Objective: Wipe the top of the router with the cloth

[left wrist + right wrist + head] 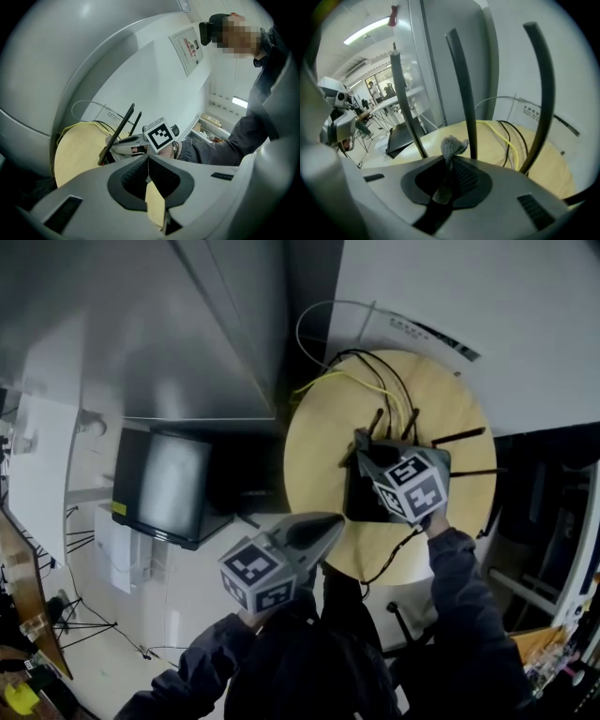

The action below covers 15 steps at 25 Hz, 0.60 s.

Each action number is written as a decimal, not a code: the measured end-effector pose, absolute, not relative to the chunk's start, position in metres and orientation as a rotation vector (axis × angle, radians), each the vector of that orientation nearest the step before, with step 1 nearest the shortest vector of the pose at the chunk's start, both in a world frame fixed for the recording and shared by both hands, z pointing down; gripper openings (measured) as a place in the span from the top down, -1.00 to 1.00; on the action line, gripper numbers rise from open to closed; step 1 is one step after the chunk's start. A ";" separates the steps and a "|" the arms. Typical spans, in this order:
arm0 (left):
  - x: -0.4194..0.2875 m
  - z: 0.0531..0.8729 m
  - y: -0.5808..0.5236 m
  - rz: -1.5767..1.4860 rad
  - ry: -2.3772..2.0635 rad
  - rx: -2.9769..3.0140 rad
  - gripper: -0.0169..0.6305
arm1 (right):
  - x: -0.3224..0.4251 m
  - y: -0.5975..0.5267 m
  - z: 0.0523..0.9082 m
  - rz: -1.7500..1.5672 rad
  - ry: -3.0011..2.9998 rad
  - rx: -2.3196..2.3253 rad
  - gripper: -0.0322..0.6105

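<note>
Round wooden desk (314,451) carries the black router (360,502) near its middle, antennas (461,93) raised. The grey cloth (451,149) is pinched in the right gripper (447,171), poised over the router's top. The left gripper (148,165), closed on nothing, sits at the desk's near edge. Wiping appears pending; cloth contact cannot be confirmed.

Nothing can be read. A wall sign (187,47) carries red and dark print, too small to make out. A label (427,334) on the white panel behind the desk (319,456) is equally illegible. The right gripper's (451,163) cube (412,486) shows only black-and-white square markers.
</note>
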<state>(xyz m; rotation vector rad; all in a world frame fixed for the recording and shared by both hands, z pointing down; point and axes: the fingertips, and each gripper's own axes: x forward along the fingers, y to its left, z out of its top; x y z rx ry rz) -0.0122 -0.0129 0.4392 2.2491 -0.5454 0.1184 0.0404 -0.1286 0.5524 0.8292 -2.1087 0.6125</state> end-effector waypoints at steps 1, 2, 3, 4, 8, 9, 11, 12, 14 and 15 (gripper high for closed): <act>-0.011 0.441 -0.014 0.120 -0.547 2.247 0.94 | 0.041 -0.128 0.558 0.613 -2.090 0.813 0.69; -0.010 0.442 -0.016 0.121 -0.551 2.245 0.94 | 0.041 -0.126 0.562 0.619 -2.079 0.797 0.68; -0.009 0.443 -0.019 0.119 -0.556 2.244 0.94 | 0.041 -0.123 0.564 0.627 -2.074 0.781 0.68; -0.008 0.442 -0.022 0.116 -0.561 2.245 0.94 | 0.039 -0.120 0.565 0.635 -2.073 0.764 0.68; -0.004 0.436 -0.028 0.106 -0.577 2.258 0.94 | 0.032 -0.093 0.564 0.647 -2.065 0.697 0.68; -0.003 0.435 -0.028 0.104 -0.579 2.259 0.94 | 0.030 -0.085 0.564 0.651 -2.066 0.683 0.68; -0.001 0.435 -0.029 0.099 -0.585 2.258 0.94 | 0.027 -0.066 0.564 0.653 -2.067 0.651 0.68; 0.000 0.434 -0.028 0.097 -0.587 2.257 0.94 | 0.026 -0.056 0.564 0.650 -2.067 0.631 0.68; 0.001 0.434 -0.027 0.097 -0.590 2.256 0.94 | 0.024 -0.034 0.563 0.652 -2.068 0.590 0.68; 0.001 0.434 -0.026 0.099 -0.591 2.256 0.94 | 0.023 -0.023 0.562 0.657 -2.069 0.573 0.68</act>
